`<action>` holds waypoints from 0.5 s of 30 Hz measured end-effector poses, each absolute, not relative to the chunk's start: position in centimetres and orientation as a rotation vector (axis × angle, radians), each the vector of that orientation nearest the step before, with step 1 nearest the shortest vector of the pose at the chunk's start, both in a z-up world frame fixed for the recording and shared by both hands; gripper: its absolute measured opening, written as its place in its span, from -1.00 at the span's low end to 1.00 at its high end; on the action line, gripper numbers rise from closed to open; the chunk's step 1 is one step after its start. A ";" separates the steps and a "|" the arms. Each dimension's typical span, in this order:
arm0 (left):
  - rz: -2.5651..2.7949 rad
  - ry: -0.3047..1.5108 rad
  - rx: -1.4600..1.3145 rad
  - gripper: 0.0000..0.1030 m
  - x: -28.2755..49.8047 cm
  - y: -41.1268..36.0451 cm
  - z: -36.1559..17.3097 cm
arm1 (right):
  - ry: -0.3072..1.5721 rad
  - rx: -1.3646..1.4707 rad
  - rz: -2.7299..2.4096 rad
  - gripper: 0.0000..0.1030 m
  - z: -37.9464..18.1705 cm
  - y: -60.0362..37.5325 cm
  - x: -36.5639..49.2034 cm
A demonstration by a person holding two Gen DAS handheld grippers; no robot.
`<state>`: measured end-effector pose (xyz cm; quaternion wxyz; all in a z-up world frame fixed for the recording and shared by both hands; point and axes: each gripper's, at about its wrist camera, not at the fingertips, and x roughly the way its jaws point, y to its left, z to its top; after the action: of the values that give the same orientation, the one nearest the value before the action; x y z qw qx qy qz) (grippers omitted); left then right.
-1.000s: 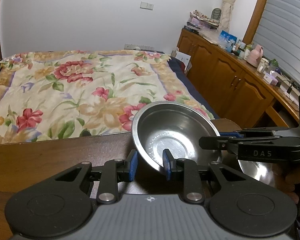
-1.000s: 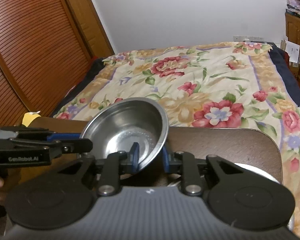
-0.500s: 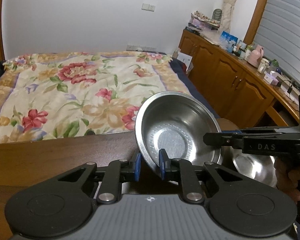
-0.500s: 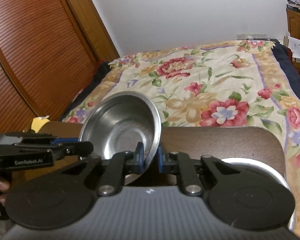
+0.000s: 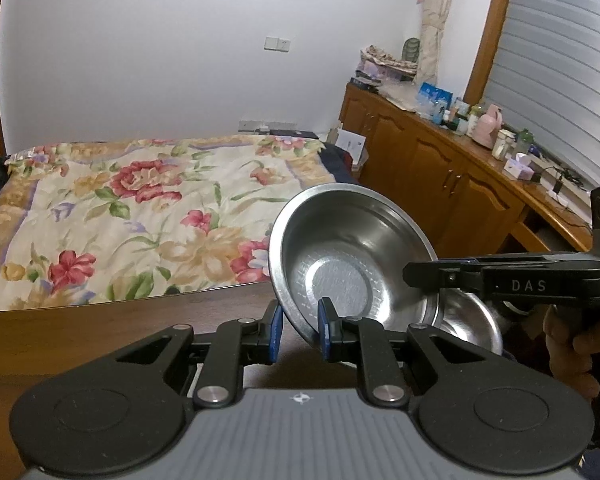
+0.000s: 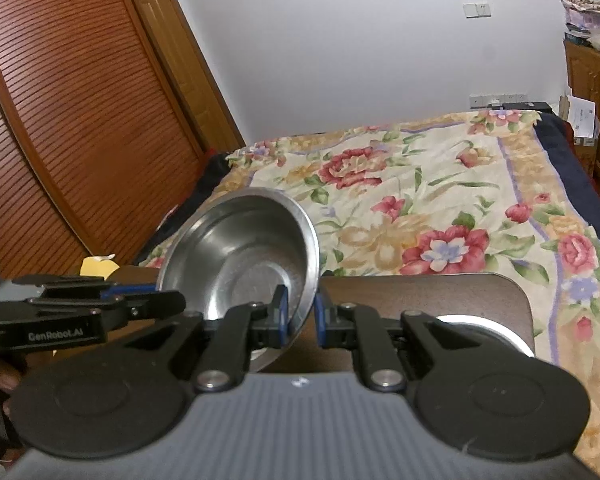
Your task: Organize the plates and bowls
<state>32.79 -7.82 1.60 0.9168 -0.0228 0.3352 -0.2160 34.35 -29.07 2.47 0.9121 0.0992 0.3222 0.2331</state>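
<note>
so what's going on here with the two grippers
A person holds a gripper in each hand. The left gripper and the right gripper both pinch the rim of one steel bowl. It is tilted above the wooden table, over a second bowl.

Ahead of me: bed with floral quilt [image 5: 148, 216]; dark wooden table [image 5: 80, 328] at its foot; wooden cabinets [image 5: 440, 176] on my right, top crowded with bottles [image 5: 484, 128]; louvred wooden doors [image 6: 68, 128] on my left; white wall [image 5: 172, 48].
</note>
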 end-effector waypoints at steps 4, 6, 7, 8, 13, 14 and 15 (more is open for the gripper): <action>-0.455 0.679 -0.044 -0.59 31.3 -7.9 2.1 | 0.656 0.205 0.475 -0.70 3.0 -29.2 33.2; -0.460 0.677 -0.042 -0.59 30.6 -7.9 2.4 | 0.652 0.203 0.471 -0.71 3.3 -29.3 32.6; -0.462 0.677 -0.040 -0.59 30.2 -7.9 2.4 | 0.651 0.201 0.469 -0.71 3.4 -29.2 32.3; -0.465 0.676 -0.037 -0.59 29.8 -7.9 2.5 | 0.651 0.202 0.467 -0.72 3.5 -29.3 32.0; -0.478 0.674 -0.025 -0.59 27.8 -8.0 3.0 | 0.657 0.220 0.461 -0.74 3.7 -29.6 30.6; -0.482 0.674 -0.021 -0.59 27.3 -8.0 3.1 | 0.659 0.222 0.460 -0.75 3.7 -29.6 30.3; -0.486 0.671 -0.020 -0.59 26.8 -8.0 3.1 | 0.661 0.226 0.457 -0.75 3.7 -29.7 29.8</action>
<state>26.84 -7.98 3.12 0.9153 -0.0097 0.3262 -0.2359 29.85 -29.65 3.69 0.9140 0.1097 0.3212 0.2222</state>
